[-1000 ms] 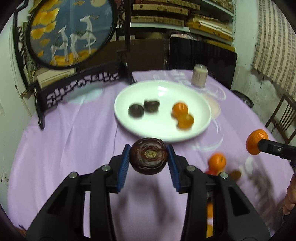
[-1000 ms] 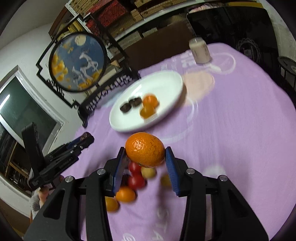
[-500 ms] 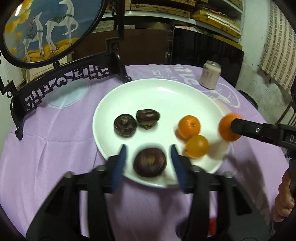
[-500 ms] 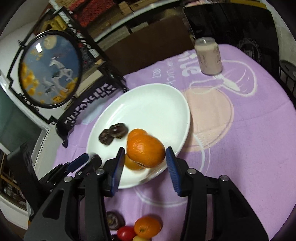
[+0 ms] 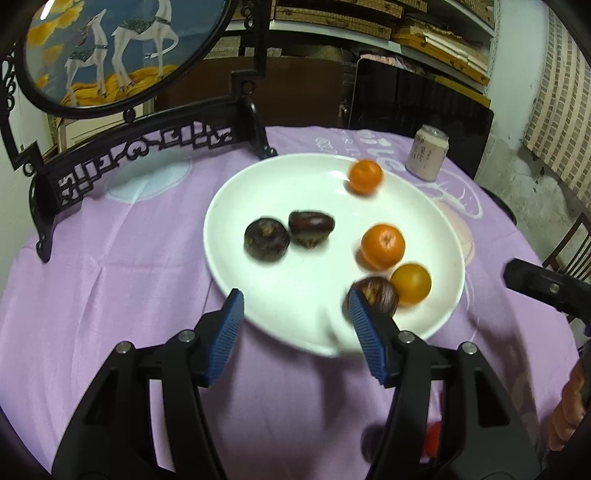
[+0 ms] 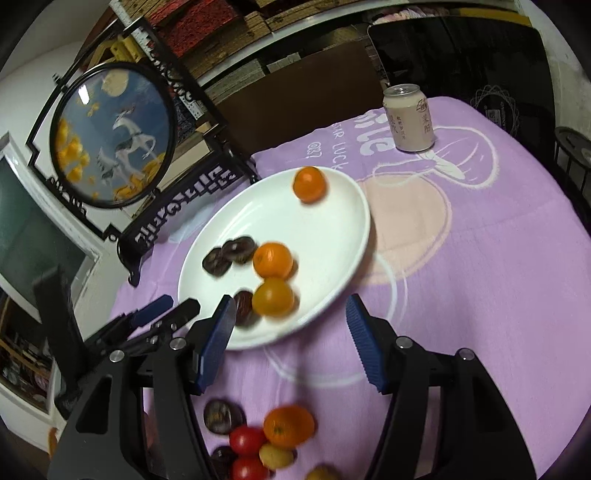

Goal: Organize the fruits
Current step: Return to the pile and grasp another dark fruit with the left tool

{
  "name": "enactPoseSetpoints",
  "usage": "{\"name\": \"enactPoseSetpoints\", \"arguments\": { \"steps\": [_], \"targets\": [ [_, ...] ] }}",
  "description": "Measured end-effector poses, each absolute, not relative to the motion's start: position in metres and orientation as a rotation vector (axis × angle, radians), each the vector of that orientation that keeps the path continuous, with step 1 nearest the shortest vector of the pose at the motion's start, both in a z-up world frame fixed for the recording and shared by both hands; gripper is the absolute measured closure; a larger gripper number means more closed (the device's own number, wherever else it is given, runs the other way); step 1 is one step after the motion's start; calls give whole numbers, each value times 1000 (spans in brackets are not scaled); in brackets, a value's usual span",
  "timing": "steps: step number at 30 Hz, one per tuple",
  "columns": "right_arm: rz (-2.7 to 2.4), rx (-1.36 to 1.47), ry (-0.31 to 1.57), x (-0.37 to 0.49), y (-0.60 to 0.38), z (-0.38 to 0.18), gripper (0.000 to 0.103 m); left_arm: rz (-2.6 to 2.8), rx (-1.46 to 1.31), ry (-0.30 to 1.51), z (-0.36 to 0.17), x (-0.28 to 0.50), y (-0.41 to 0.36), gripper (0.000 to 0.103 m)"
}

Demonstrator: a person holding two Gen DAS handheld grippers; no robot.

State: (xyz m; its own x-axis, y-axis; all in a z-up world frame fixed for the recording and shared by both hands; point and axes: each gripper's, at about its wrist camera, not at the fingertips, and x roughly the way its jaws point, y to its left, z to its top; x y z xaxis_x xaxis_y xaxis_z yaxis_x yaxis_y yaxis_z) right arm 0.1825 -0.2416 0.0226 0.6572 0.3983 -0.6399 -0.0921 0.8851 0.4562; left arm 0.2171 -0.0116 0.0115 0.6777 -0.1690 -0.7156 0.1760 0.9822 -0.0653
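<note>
Right gripper (image 6: 291,314): jaws opening, nothing between the pads.
White plate (image 6: 332,251): three oranges, three dark fruits, possibly passion fruits (blurred).
Purple tablecloth (image 6: 480,277): drink can (image 6: 407,117) upright.
Loose fruit pile (image 6: 258,439): near edge.

A round table is covered with a lilac tablecloth (image 5: 122,266) printed with pale shapes and white lettering. At its far left stands a decorative round screen (image 5: 110,48) showing white deer on blue, set in a carved black stand, and at the far right a pale drink can (image 6: 408,118) stands upright. Behind are a dark chair back (image 5: 417,99) and shelves (image 5: 369,22) stacked with flat boxes.
</note>
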Motion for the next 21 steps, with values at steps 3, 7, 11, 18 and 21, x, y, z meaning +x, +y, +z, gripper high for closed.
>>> {"name": "enactPoseSetpoints", "arguments": {
  "steps": [3,7,11,18,21],
  "targets": [
    [302,415,812,164,-243,21,40,-203,33,811,6,197,-11,41],
    [305,428,819,146,-247,18,40,-206,90,815,0,172,-15,36],
    [296,451,811,126,-259,16,38,-244,82,833,-3,157,-20,31],
    [285,502,805,123,-276,17,38,-290,153,851,-9,148,-46,29],
    [278,538,817,125,-282,13,38,-297,175,868,-15,148,-53,28]
  ]
}}
